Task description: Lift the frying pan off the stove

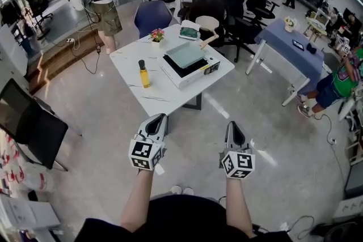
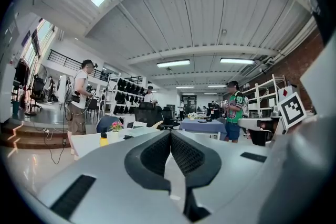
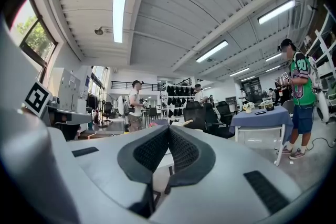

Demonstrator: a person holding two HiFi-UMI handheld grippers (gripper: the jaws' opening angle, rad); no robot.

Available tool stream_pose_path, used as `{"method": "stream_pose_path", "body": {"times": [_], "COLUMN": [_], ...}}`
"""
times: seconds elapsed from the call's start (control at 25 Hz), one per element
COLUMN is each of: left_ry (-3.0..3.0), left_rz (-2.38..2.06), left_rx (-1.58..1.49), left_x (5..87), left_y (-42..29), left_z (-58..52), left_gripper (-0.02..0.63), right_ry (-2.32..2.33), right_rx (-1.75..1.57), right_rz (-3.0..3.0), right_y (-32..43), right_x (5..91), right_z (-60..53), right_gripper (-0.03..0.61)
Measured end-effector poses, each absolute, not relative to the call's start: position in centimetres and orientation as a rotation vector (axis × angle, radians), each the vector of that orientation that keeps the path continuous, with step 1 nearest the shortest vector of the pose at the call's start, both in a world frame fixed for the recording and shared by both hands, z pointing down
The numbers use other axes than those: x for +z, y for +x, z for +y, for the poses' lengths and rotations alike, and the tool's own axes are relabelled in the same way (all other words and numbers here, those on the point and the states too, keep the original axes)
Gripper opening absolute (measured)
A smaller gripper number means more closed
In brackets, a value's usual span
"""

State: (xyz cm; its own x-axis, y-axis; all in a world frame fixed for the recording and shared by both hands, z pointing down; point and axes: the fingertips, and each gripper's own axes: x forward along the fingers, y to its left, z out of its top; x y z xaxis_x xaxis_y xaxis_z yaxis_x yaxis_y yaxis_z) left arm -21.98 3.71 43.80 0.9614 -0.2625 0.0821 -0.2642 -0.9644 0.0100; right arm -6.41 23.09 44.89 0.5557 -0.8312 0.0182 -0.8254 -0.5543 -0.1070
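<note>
- White table: standing ahead of me, well apart from both grippers.
- Stove: sitting on the table's right part.
- Frying pan: lying at the table's far edge, just behind the stove, with its wooden handle pointing toward the stove.
- Left gripper, right gripper: I am holding both clenched, with nothing between the jaws.
- Yellow bottle: standing upright, left of the stove.
</note>
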Motion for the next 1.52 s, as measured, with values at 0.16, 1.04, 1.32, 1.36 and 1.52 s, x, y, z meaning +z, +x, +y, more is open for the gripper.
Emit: {"method": "stream_pose_path", "body": {"times": [0.16,1.04,1.32,1.36,1.52], "left_ry": [3.087,3.072,3.065,3.064,3.072], "left_rz": [-0.418,-0.385,-0.380,-0.376,-0.355], "left_rx": [0.130,0.146,0.144,0.140,0.125], "left_x": [43.9,44.7,45.0,45.0,45.1], "left_y": [-22.0,-21.7,-21.6,-21.6,-21.6], "left_z": [3.8,3.6,2.3,2.1,1.4], "left_gripper": [0.020,0.020,0.020,0.020,0.020], "right_ry": [-2.677,-2.568,-2.585,-2.589,-2.600], "right_rx": [-0.116,-0.121,-0.135,-0.134,-0.125], "right_rz": [1.447,1.520,1.506,1.501,1.483], "right_y": [-6.5,-7.2,-7.0,-7.0,-7.4], "right_x": [45.2,45.1,45.5,45.5,45.7], "right_z": [23.2,22.7,21.9,21.8,21.6], "right_gripper": [0.002,0.208,0.216,0.216,0.216]}}
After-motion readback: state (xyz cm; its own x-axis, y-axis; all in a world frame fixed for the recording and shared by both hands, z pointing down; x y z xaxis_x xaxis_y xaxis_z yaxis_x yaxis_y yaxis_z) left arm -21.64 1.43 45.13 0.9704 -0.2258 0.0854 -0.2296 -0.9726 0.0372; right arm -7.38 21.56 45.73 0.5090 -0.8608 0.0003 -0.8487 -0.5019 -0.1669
